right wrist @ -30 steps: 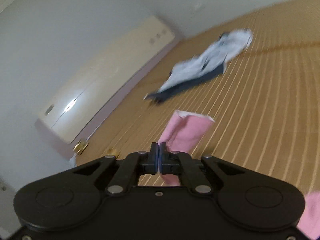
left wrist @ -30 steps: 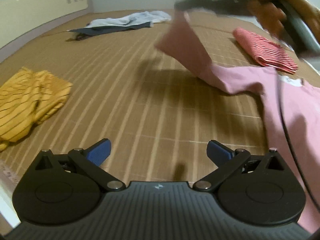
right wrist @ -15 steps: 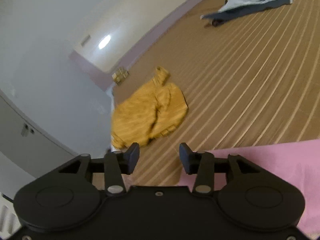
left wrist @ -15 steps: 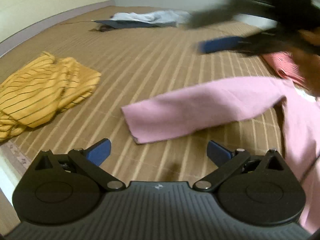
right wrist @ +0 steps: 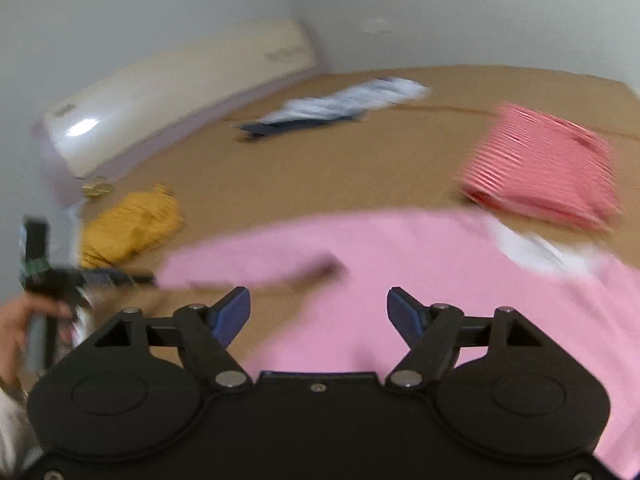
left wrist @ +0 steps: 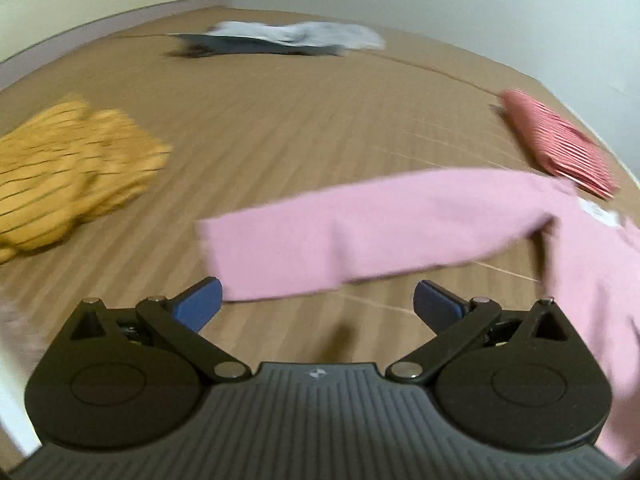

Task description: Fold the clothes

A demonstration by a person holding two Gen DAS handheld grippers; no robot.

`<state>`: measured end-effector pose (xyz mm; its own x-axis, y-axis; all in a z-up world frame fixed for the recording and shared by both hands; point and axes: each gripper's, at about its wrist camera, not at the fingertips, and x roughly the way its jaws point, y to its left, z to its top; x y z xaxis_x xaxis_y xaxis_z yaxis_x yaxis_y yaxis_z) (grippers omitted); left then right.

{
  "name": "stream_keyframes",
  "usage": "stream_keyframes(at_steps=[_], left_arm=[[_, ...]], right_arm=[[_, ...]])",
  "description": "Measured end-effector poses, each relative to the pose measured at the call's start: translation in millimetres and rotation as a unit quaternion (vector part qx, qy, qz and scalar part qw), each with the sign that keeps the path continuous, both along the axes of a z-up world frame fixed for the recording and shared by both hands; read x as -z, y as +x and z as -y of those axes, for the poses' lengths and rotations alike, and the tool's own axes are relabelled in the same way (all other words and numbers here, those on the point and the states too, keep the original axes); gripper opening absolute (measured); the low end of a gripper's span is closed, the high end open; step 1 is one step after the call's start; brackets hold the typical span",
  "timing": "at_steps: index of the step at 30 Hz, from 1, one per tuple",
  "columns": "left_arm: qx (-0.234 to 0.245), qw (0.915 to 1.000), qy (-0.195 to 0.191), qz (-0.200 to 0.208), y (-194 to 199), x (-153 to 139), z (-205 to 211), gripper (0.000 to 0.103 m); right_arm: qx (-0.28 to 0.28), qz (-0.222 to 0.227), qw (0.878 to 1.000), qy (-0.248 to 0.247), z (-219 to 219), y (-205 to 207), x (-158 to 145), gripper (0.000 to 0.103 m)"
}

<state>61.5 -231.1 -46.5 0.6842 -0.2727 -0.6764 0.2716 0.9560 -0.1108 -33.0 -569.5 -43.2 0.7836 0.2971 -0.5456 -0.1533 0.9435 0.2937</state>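
A pink long-sleeved top (left wrist: 400,224) lies on the woven mat, its sleeve stretched out to the left. It also shows in the right wrist view (right wrist: 400,264) with a white neck label (right wrist: 528,248). My left gripper (left wrist: 318,304) is open and empty, just short of the sleeve's cuff end. My right gripper (right wrist: 319,314) is open and empty, over the body of the pink top. The left gripper shows at the far left of the right wrist view (right wrist: 92,280), held in a hand.
A crumpled yellow striped garment (left wrist: 68,176) lies left. A folded red striped garment (left wrist: 556,144) lies right, beyond the pink top. A light blue and dark garment pile (left wrist: 280,38) lies far back. A cream headboard (right wrist: 180,88) runs along the mat's left edge.
My right gripper opened and let go of the pink sleeve, which now lies flat on the mat. The right gripper then drew back over the top's body. My left gripper stayed open.
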Motion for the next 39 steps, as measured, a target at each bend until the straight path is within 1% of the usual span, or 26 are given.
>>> stream_keyframes(at_steps=[2,4,6,8,9,11,12,13,14,15,17,18,20,22,24,25,27,28,29,30,31,32,35,37,39], left_arm=[[0.045,0.999,-0.008,0.0,-6,2,24,0.103],[0.085,0.9963,-0.006,0.009,-14,4,48,0.103],[0.127,0.9913,0.012,0.033,-26,5,77,0.103],[0.166,0.9837,0.034,0.062,-39,6,103,0.103],[0.18,0.9797,0.043,0.077,-43,8,115,0.103],[0.202,0.9749,0.048,0.079,-47,13,130,0.103],[0.209,0.9738,0.049,0.075,-48,16,136,0.103],[0.214,0.9727,0.053,0.072,-49,19,141,0.103],[0.219,0.9713,0.059,0.071,-49,22,144,0.103],[0.224,0.9699,0.065,0.071,-50,25,147,0.103],[0.229,0.9676,0.079,0.071,-50,31,152,0.103],[0.23,0.9672,0.083,0.07,-50,33,153,0.103],[0.23,0.9669,0.088,0.067,-50,35,155,0.103],[0.229,0.9671,0.088,0.066,-49,36,152,0.103],[0.226,0.9676,0.088,0.068,-48,36,148,0.103],[0.225,0.968,0.088,0.068,-47,36,148,0.103],[0.222,0.9689,0.087,0.066,-45,37,147,0.103],[0.221,0.9692,0.088,0.066,-45,37,148,0.103],[0.221,0.9691,0.088,0.065,-44,37,148,0.103],[0.223,0.9687,0.089,0.065,-45,37,148,0.103],[0.224,0.9681,0.09,0.066,-45,37,148,0.103],[0.226,0.9675,0.091,0.068,-46,37,147,0.103],[0.223,0.9677,0.094,0.071,-46,37,145,0.103],[0.22,0.9687,0.091,0.069,-44,37,144,0.103],[0.219,0.9692,0.09,0.067,-43,37,144,0.103]], right_arm=[[0.066,-0.014,0.998,-0.006,22,-32,19,0.077],[0.126,-0.035,0.991,0.009,44,-59,34,0.077],[0.161,-0.045,0.985,0.033,64,-82,42,0.077],[0.188,-0.048,0.98,0.036,76,-100,45,0.077],[0.199,-0.046,0.979,0.026,76,-105,43,0.077],[0.211,-0.032,0.977,0.004,80,-113,34,0.077],[0.214,-0.023,0.977,-0.003,85,-117,31,0.077],[0.229,-0.015,0.973,-0.015,90,-119,28,0.078],[0.252,-0.016,0.967,-0.04,95,-118,28,0.078],[0.268,-0.023,0.96,-0.083,96,-116,27,0.078],[0.257,-0.04,0.955,-0.141,98,-109,34,0.078],[0.248,-0.044,0.956,-0.152,94,-104,38,0.078],[0.204,-0.053,0.967,-0.146,85,-91,47,0.078],[0.185,-0.064,0.97,-0.147,77,-80,54,0.076],[0.178,-0.081,0.97,-0.147,75,-74,59,0.065],[0.178,-0.088,0.968,-0.151,77,-71,63,0.064],[0.177,-0.105,0.965,-0.159,83,-66,71,0.055],[0.175,-0.104,0.966,-0.158,86,-67,73,0.053],[0.178,-0.1,0.966,-0.16,90,-69,73,0.031],[0.181,-0.095,0.966,-0.161,94,-71,72,0.007],[0.185,-0.087,0.967,-0.151,100,-74,68,0.007],[0.192,-0.072,0.97,-0.128,107,-81,60,0.007],[0.255,-0.031,0.955,-0.15,129,-98,32,0.006],[0.303,-0.006,0.942,-0.144,154,-114,11,0.006],[0.354,0.013,0.925,-0.136,184,-130,-6,0.006]])
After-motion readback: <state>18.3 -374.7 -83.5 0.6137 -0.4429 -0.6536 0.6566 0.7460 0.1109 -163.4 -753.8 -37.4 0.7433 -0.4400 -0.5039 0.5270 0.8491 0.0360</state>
